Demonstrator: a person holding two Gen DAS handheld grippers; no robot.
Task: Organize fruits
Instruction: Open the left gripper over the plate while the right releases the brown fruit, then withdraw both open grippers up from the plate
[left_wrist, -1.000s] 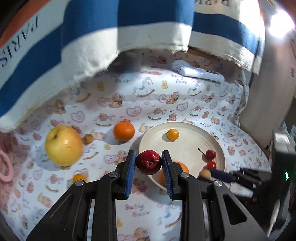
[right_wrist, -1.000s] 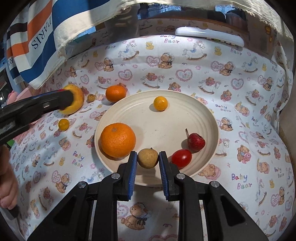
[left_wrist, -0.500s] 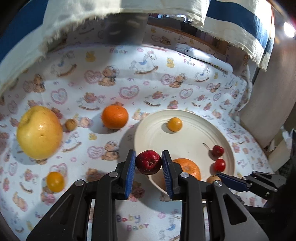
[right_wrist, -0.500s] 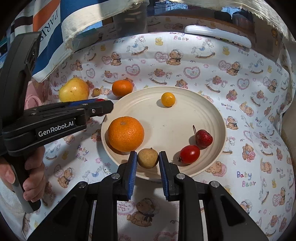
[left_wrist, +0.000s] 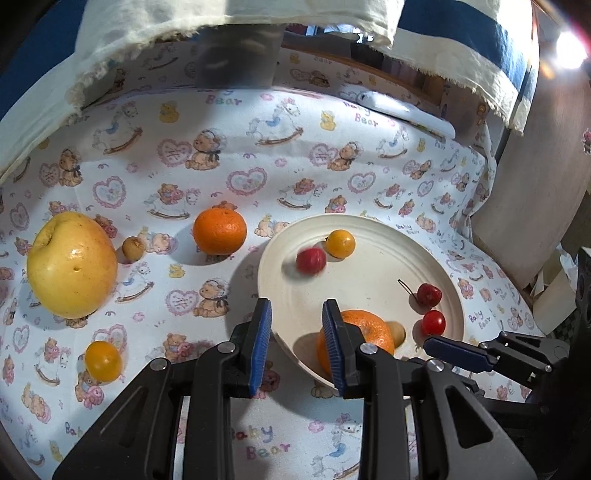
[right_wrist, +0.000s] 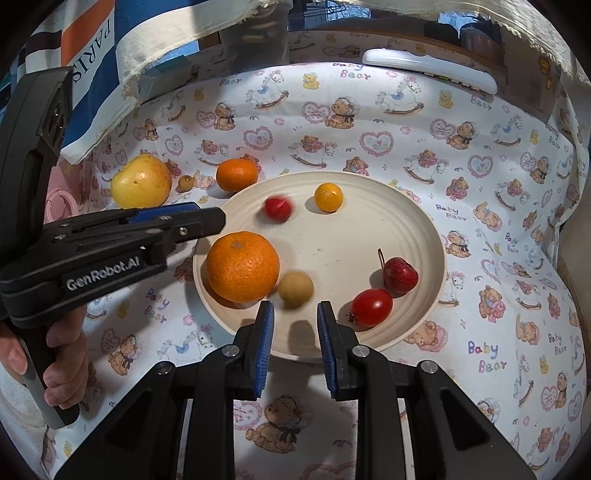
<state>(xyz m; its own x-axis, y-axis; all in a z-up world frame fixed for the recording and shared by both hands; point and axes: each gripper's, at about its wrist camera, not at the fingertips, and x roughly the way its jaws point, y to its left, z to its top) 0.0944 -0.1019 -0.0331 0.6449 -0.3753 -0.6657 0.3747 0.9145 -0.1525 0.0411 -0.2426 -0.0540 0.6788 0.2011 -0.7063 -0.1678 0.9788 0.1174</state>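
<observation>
Fruits: six sit on the plate (right_wrist: 424, 229), four lie on the desk (left_wrist: 258, 155) cloth. Left tongs (left_wrist: 296, 338) apart, empty, over the plate's 9 o'clock rim. A blurred small red fruit (left_wrist: 311, 260) lies just beside the yellow tomato (left_wrist: 340, 243) near 12 o'clock, probably rolling. Right tongs (right_wrist: 294, 338) apart, empty, at the 6 o'clock rim; the blurred tan fruit (right_wrist: 295, 290) lies next to the big orange (right_wrist: 242, 266). Off the plate: apple (left_wrist: 72, 264), mandarin (left_wrist: 219, 232), small brown fruit (left_wrist: 133, 247), yellow tomato (left_wrist: 103, 361). Judgement: both drops made low to limit rolling.
</observation>
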